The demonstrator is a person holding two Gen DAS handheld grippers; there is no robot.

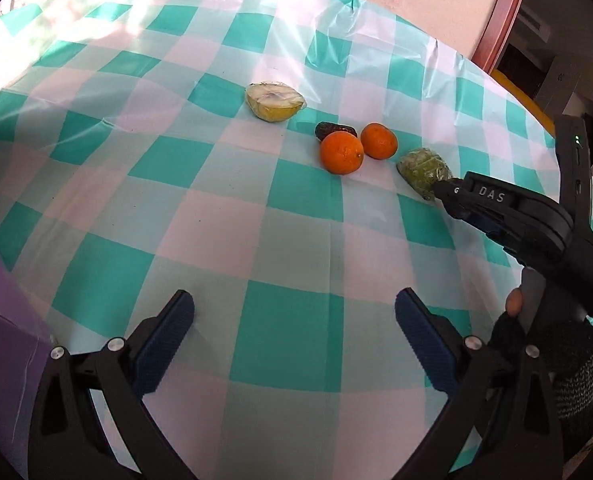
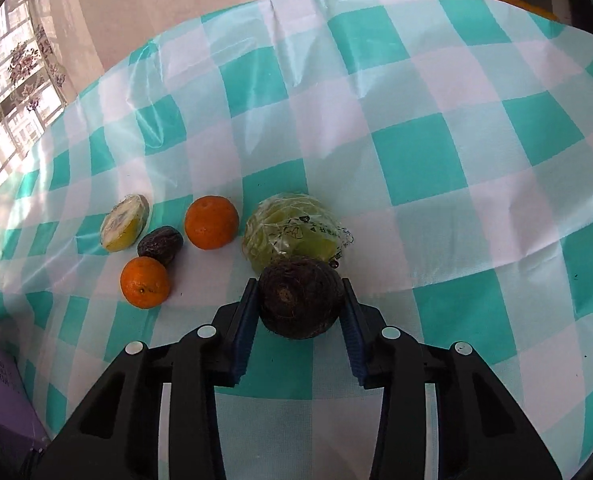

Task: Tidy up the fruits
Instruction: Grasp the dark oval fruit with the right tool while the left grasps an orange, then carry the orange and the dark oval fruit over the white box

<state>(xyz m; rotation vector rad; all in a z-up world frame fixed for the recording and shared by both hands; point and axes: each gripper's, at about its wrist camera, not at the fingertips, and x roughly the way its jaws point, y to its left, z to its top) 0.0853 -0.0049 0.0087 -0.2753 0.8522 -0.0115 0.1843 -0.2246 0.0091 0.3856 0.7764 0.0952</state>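
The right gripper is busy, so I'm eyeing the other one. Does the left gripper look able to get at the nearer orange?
Probably yes. The left gripper is open and holds nothing, and only bare checked tablecloth lies between it and the nearer orange. The second orange and a dark fruit sit close behind it.

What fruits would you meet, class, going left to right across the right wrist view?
Cut yellow fruit → near orange → small dark fruit → far orange → held dark fruit in the right gripper.
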